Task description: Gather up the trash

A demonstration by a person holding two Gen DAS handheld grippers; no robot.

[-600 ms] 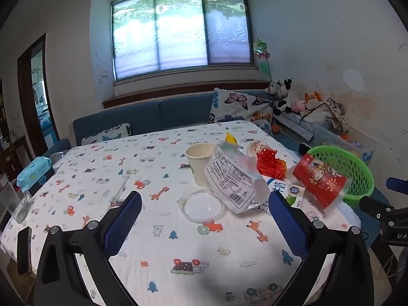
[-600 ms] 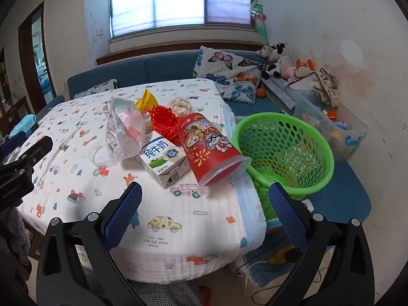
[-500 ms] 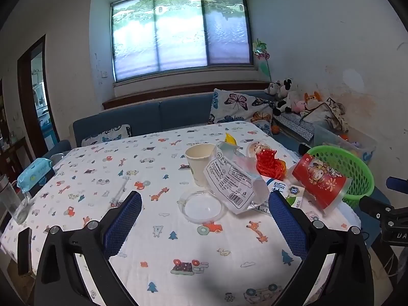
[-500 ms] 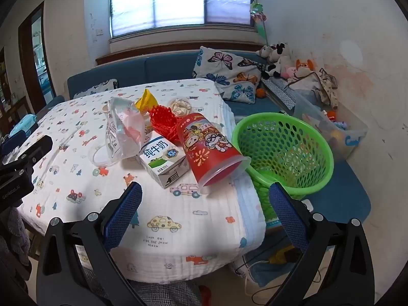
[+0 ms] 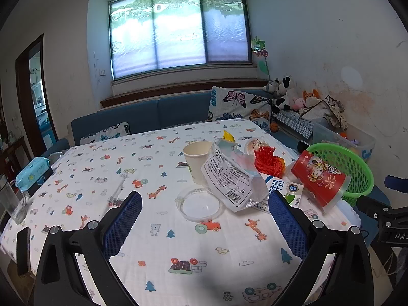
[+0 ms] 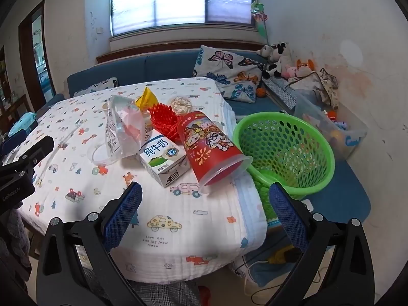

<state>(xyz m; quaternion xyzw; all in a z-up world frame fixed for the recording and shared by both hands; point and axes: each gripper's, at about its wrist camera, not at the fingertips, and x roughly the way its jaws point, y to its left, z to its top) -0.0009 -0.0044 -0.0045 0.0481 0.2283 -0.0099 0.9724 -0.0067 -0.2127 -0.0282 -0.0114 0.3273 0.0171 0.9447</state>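
Trash lies on the table's right part: a red cartoon cup point(image 6: 209, 145) on its side at the edge, a milk carton point(image 6: 163, 158), a clear plastic bag point(image 5: 229, 176), a white paper cup point(image 5: 197, 162), a clear round lid point(image 5: 199, 205), a red net point(image 6: 164, 121) and a yellow wrapper point(image 6: 148, 98). A green basket point(image 6: 285, 150) stands just right of the table. My left gripper point(image 5: 204, 227) is open and empty, above the table in front of the lid. My right gripper point(image 6: 205, 219) is open and empty, near the table's front corner, short of the red cup.
The table carries a cartoon-print cloth point(image 5: 127, 178). A wet-wipes pack point(image 5: 32, 172), a glass point(image 5: 11, 204) and a dark phone point(image 5: 23, 250) sit at its left edge. A blue sofa with butterfly cushions point(image 6: 229, 71) and soft toys point(image 6: 278, 58) line the far wall.
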